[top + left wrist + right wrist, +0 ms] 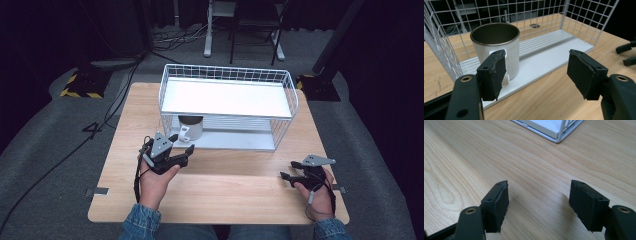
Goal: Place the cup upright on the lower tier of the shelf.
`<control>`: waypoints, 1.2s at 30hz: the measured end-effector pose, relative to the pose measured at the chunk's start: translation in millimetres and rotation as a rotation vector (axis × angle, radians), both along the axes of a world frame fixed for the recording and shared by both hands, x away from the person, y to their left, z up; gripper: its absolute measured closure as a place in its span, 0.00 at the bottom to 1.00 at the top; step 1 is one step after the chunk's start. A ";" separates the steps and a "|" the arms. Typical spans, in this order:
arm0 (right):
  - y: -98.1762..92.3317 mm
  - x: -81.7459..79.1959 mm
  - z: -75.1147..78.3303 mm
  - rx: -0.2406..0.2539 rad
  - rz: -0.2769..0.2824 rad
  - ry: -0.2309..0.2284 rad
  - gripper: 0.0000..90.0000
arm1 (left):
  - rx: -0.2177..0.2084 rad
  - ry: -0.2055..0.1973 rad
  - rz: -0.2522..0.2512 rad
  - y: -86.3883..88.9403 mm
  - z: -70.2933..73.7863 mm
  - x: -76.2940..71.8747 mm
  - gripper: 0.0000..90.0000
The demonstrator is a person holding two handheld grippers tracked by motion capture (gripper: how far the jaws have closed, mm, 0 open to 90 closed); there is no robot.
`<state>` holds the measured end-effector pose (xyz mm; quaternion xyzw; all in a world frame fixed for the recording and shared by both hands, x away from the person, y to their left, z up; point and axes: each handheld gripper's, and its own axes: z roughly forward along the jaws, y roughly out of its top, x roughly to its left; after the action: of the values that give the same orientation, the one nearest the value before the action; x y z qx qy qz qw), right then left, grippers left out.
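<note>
Sitting on the lower shelf of the white wire rack [227, 107], toward its left end, the mug [496, 47] faces its open front, which leaves a clear way in for the left gripper [536, 72]. That gripper hangs just before the mug, jaws spread wide and holding nothing, lined up as if for a grasp, I would judge. The right gripper [295, 170] waits well apart over the bare wooden table [529, 162], jaws likewise released. The mug is white outside, dark and metallic inside, upright, with a white handle turned toward the person.
</note>
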<state>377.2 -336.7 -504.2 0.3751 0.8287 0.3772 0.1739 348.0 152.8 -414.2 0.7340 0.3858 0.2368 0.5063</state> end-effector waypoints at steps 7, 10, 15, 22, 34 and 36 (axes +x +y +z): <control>0.0 0.4 0.0 0.001 0.002 0.001 0.36 | 0.010 0.003 -0.032 3.3 -1.3 -13.4 0.34; 0.3 1.0 0.1 0.000 0.005 0.002 0.35 | 0.013 0.007 -0.042 5.8 -4.1 -17.3 0.33; 0.4 1.1 0.0 0.001 0.006 0.001 0.35 | 0.044 0.005 -0.052 14.1 -9.6 -23.8 0.32; 0.4 1.0 0.0 0.000 0.005 0.002 0.36 | 0.086 0.004 -0.034 35.4 -27.8 -30.6 0.30; 0.4 1.0 0.1 0.000 0.006 0.002 0.35 | 0.115 0.125 -0.019 53.5 -61.0 -36.1 0.25; 0.4 1.0 0.0 0.000 0.006 0.002 0.36 | 0.112 0.147 -0.013 55.6 -66.8 -37.0 0.24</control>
<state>378.2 -336.2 -504.2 0.3731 0.8299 0.3774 0.1721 311.0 208.5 -481.0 0.7791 0.4034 0.2000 0.4362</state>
